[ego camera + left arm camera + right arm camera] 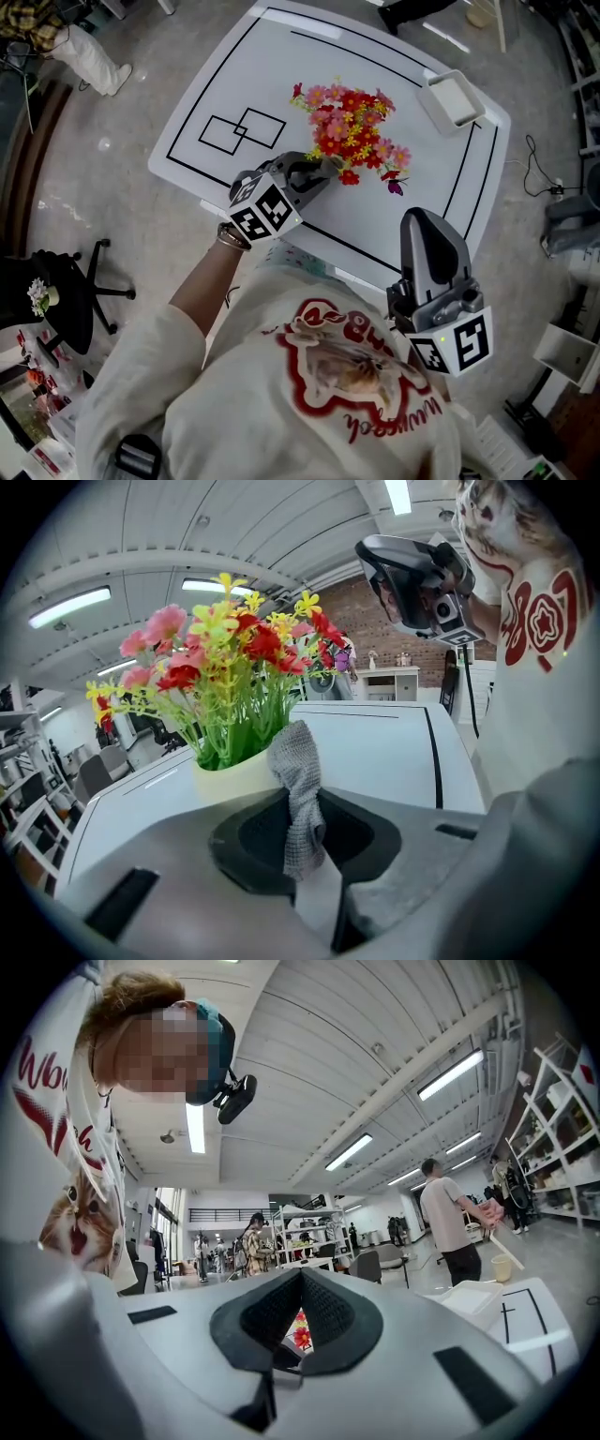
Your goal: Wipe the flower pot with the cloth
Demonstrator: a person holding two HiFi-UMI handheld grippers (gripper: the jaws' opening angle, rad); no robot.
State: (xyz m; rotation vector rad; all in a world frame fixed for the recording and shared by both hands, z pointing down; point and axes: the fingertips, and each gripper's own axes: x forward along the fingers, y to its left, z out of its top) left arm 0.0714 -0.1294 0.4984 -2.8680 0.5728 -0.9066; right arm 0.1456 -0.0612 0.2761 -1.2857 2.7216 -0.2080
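Grey left tongs (314, 172), grey right tongs (424, 225), black-white marker cubes (267, 211), white red-printed shirt (281, 394).

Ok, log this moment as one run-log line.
left gripper: shut on cloth | cloth: at flower pot rim | right gripper: shut, empty, raised clear of table

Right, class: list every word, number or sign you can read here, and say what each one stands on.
"W…": red lettering on the person's shirt; only the first letter reads, the rest is too warped.
Left cube and right cube: black-and-white square markers, no words.
Table: black lines only, no text.
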